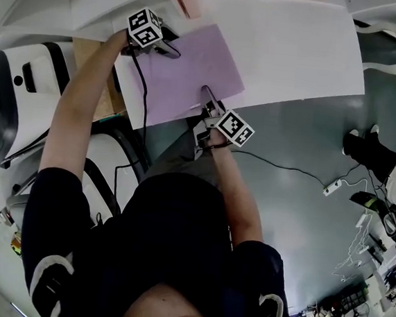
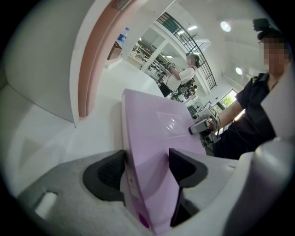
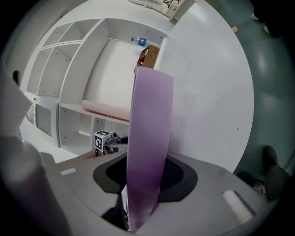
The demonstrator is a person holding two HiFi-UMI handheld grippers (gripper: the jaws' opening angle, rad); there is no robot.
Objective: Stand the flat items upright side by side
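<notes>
Two grips | left tool [image 2: 146, 168] clamps purple folder [image 2: 156, 133] | right tool [image 3: 145, 175] too | power strip [image 1: 332, 187]: head view only

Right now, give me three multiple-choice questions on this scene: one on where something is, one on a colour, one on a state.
1. Where is the folder?
A. in a drawer
B. over the white table
C. on a chair

2. What colour is the folder?
A. green
B. black
C. purple

3. What is the right tool doing?
A. shut on the folder
B. open with nothing in it
C. out of every view

Answers:
1. B, since the head view shows the folder above the table top.
2. C, since all three views show it pale purple.
3. A, since the right gripper view shows both pads pressed on the folder's edge.
</notes>
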